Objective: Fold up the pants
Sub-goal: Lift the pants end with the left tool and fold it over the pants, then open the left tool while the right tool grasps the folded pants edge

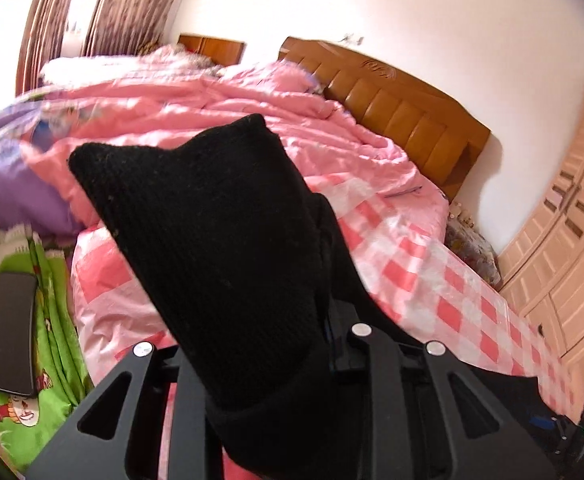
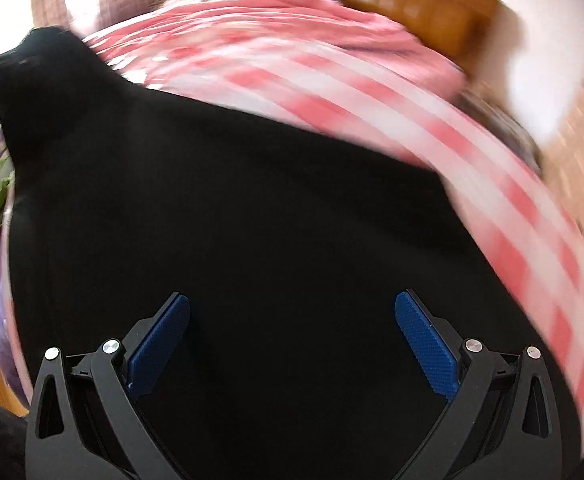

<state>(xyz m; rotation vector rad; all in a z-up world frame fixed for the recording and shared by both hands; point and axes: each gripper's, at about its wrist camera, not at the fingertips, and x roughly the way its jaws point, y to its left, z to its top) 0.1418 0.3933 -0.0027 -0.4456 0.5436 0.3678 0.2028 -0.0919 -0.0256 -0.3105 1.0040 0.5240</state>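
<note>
The left gripper is clamped on a bunched end of the black pants, and the fabric hides its fingertips entirely. The right gripper stands wide with blue pads bare, nothing between them, over the pants spread on the bed's checked sheet. That view is motion-blurred. Beyond lie a pink quilt, the wooden headboard, and a dark flat object at the bed's left edge.
</note>
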